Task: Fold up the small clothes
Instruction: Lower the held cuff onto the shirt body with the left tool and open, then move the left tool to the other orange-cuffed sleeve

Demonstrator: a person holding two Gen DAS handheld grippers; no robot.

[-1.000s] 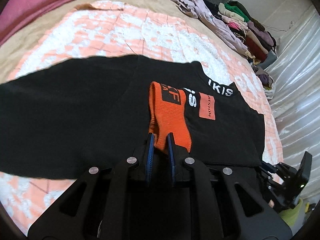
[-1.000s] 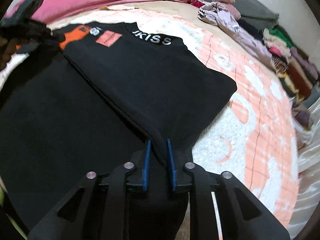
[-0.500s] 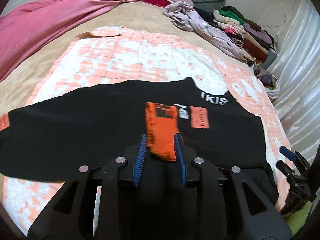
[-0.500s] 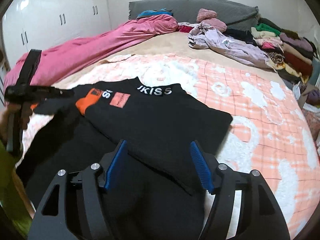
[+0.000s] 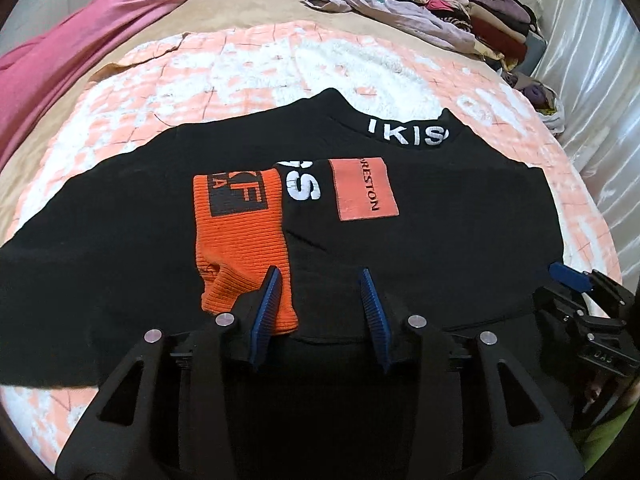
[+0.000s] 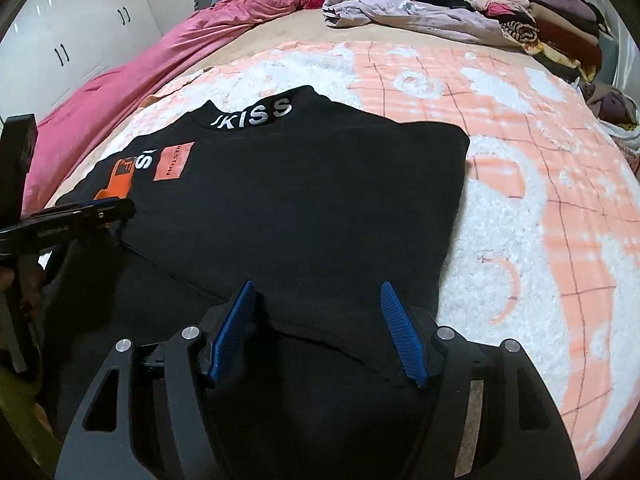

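Two grippers hang over a black sweater point(image 5: 440, 240) spread flat on the bed, its knit matte and soft, one side already folded across the body so the edge runs in a straight crease. White block letters curve round the collar point(image 6: 252, 114), a flat orange patch point(image 5: 366, 188) sits below it, and a ribbed orange cuff point(image 5: 240, 240) lies across the chest, its ridges running crosswise

The left gripper point(image 5: 318, 312) has its jaws opening; the blue ridged pads point(image 5: 266, 312) stand apart, one just at the edge of the cuff, pressing on nothing, with only black fabric lying below the gap. The right gripper point(image 6: 316, 332) is spread wide over the lower hem of the sweater, its blue pads point(image 6: 400, 336) clear of the cloth on both sides, holding nothing

Under the sweater is a fleecy blanket point(image 6: 520, 200), peach and white, nubbly in texture with a thin grid of lines. A tan sheet point(image 5: 248, 4) shows beyond it, and a pink quilt point(image 6: 140, 80) is bunched in a long smooth roll along one side. Loose clothes point(image 6: 400, 12) sprawl by the headboard, with a pile of folded garments point(image 5: 472, 12) stacked in soft slabs next to them. White glossy wardrobe doors point(image 6: 80, 32) with dark handles stand behind the bed
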